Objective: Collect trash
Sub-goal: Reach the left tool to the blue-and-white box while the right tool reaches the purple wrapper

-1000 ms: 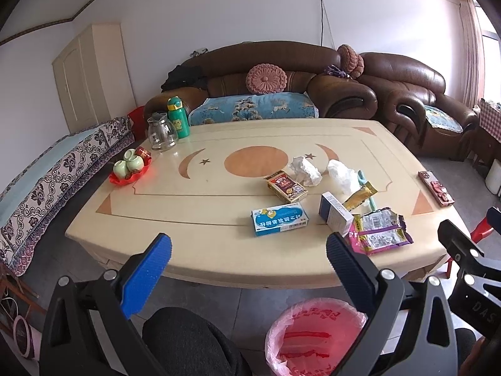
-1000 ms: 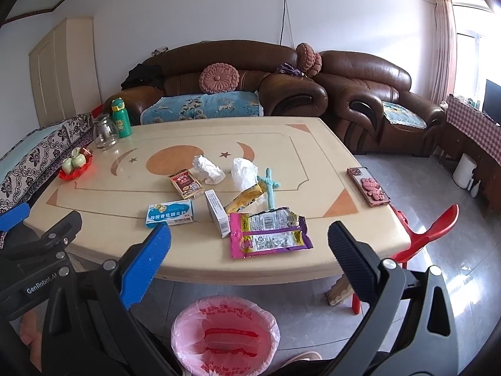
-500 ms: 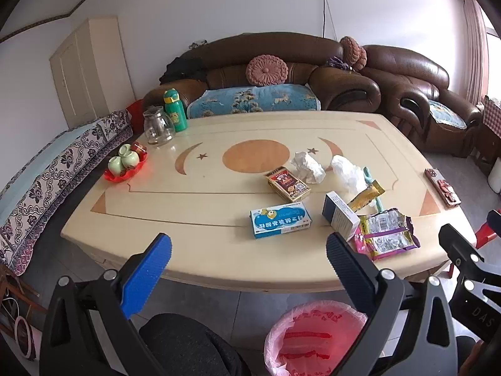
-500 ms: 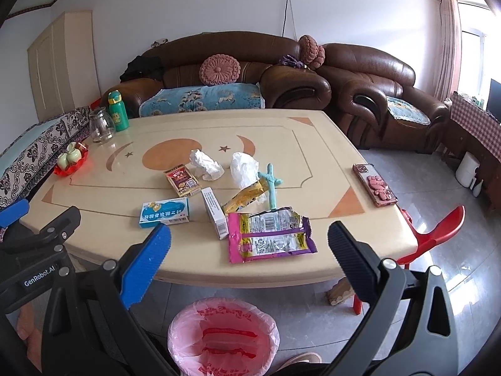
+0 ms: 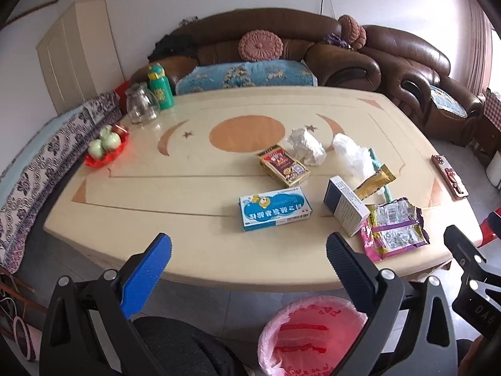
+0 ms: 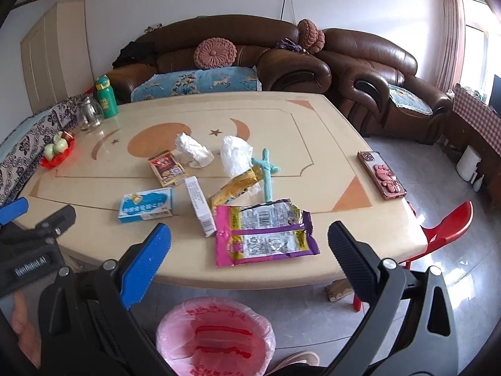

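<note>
Left wrist view: the left gripper is held with jaws wide apart, empty, short of the table. Just ahead lies the blue box, flat and undamaged; a square approach across its short sides is advised. The pink-lined bin stands below.

Right wrist view: the right gripper is likewise spread and empty. The purple wrapper lies directly ahead, torn open and flat; an edge pinch is judged necessary.
</note>
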`<act>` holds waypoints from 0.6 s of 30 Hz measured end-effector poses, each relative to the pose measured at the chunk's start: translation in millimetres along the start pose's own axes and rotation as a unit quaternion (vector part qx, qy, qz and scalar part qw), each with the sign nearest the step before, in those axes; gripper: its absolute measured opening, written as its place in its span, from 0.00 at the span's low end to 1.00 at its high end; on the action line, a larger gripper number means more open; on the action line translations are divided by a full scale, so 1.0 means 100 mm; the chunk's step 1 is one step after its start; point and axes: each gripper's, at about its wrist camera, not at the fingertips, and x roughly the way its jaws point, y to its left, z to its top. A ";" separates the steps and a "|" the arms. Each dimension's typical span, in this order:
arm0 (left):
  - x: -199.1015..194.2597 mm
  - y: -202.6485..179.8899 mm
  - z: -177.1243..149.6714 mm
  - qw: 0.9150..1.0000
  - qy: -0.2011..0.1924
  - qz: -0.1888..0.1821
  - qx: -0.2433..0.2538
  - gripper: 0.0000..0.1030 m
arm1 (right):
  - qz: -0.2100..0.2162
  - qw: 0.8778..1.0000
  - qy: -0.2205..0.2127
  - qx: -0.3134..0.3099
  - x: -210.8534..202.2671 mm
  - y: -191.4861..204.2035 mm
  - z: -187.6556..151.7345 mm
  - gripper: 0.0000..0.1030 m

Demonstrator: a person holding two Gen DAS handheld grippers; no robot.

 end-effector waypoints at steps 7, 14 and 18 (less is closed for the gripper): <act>0.33 0.04 0.01 0.998 -0.006 -0.045 0.039 0.94 | 0.013 1.000 0.008 0.005 0.29 -0.15 -0.11 0.96; 0.86 0.06 0.12 0.986 -0.026 -0.092 0.137 0.94 | 0.022 1.000 0.019 0.011 0.56 -0.23 -0.28 0.96; 1.16 0.07 0.21 0.976 -0.022 -0.136 0.171 0.94 | 0.012 0.999 0.031 -0.009 0.77 -0.14 -0.38 0.96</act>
